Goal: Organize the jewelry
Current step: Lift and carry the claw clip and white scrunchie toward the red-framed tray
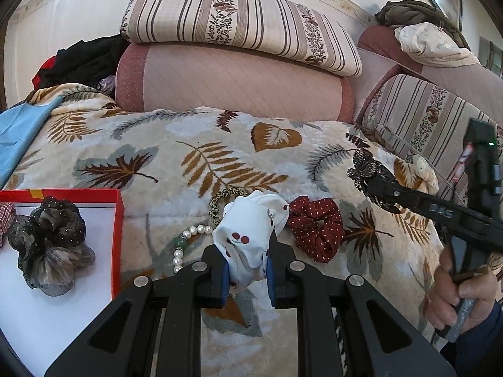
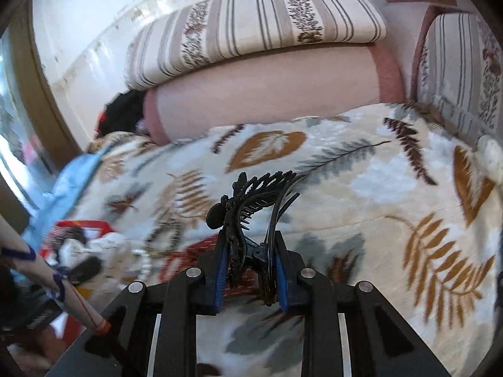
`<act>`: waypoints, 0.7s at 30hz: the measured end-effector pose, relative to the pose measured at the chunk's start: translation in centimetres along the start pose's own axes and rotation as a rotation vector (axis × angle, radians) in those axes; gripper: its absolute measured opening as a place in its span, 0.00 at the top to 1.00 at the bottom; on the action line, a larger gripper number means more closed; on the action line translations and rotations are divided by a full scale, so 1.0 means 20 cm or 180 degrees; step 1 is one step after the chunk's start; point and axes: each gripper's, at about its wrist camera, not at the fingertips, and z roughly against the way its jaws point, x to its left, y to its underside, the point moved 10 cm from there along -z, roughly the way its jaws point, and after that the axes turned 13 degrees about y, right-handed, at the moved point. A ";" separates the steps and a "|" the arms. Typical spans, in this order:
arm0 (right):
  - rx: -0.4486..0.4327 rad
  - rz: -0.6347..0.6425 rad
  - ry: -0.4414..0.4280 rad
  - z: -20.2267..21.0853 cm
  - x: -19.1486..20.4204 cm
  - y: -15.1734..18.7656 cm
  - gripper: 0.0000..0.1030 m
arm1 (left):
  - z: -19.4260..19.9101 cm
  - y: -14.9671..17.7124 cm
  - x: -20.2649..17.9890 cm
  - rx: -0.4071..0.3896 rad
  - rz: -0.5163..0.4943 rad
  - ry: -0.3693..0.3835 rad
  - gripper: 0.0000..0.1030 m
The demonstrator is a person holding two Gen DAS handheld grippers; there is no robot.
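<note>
My left gripper (image 1: pixel 248 251) is shut on a white scrunchie with red cherries (image 1: pixel 251 223), low over the leaf-patterned blanket (image 1: pixel 176 144). Off to the right, my right gripper (image 1: pixel 374 188) holds a black butterfly hair clip (image 1: pixel 364 169) above the blanket. In the right wrist view the gripper (image 2: pixel 250 245) is shut on the hair clip (image 2: pixel 251 194), whose comb teeth stick out past the fingers. A red box with a white inside (image 1: pixel 118 220) lies at the left, with a black and grey gauze scrunchie (image 1: pixel 50 238) in it.
On the blanket lie a dark red dotted scrunchie (image 1: pixel 317 226), a pearl bracelet (image 1: pixel 185 245), a leopard-print hair tie (image 1: pixel 220 201) and a cream flower scrunchie (image 1: pixel 424 169). Striped and pink cushions (image 1: pixel 239 72) stand behind. A hand (image 1: pixel 462 295) grips the right handle.
</note>
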 end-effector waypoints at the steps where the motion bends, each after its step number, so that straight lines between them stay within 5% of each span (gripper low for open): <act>1: 0.0016 -0.0066 -0.0144 0.02 0.02 0.00 0.73 | 0.00 0.00 0.00 -0.0006 0.0000 -0.0004 0.85; 6: 0.0055 -0.0199 -0.0526 0.08 0.10 0.03 0.73 | 0.01 -0.01 0.00 -0.0023 -0.0004 -0.0027 0.85; 21: 0.0082 -0.0054 -0.0655 0.10 0.20 0.07 0.73 | 0.08 -0.02 0.04 -0.0062 0.0001 -0.0130 0.84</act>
